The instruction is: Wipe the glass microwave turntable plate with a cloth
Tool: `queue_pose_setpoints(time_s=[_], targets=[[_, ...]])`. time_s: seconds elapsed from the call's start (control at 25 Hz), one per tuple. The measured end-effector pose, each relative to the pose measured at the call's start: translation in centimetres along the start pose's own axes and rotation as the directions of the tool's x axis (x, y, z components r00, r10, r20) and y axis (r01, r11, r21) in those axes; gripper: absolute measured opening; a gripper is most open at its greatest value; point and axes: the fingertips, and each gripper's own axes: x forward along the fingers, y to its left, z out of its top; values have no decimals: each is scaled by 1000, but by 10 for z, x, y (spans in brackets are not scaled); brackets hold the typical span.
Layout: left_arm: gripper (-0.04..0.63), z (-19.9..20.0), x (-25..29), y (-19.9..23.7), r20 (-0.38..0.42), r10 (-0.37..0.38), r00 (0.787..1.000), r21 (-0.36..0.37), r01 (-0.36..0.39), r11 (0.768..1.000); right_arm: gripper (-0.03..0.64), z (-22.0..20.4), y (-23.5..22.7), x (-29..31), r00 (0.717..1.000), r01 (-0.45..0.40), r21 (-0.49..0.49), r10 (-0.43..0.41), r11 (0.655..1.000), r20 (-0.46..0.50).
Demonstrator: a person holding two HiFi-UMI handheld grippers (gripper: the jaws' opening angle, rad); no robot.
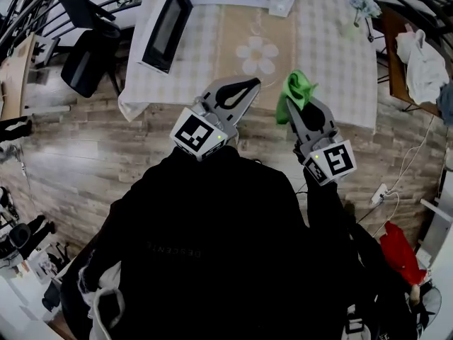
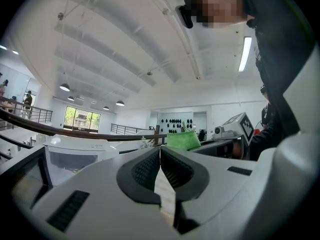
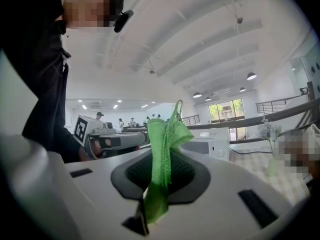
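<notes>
Wood-plank floor (image 1: 71,161) spans the head view's middle, a cloth-covered worktop (image 1: 333,69) at top. The left gripper view shows a white beamed ceiling (image 2: 115,39) above, a bright window (image 2: 82,119) at left.

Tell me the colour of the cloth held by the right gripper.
The cloth is bright green, shown best in the right gripper view.
</notes>
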Motion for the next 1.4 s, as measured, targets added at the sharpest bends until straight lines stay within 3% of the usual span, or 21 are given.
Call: queue_pose_setpoints(time_s=[0.36,0.72,0.92,1.4], targets=[[21,-10,18,111,-20,7,1000,-27,-7,1000,69,-18,-46,110,989,-13,14,15,1000,-144],[21,-29,22,174,-51,55,997,-47,-58,997,75,-52,-76,182,959,-52,-10,47,999,-281],[21,-42,25,187,-75,125,989,-75,-131,989,80,-79,-96,206,918,-127,-33,105,991,-383],[21,-78,28,203,-106,275,956,-90,-285,954,81,-146,-119,252,778,-308,-70,208,949,-593]])
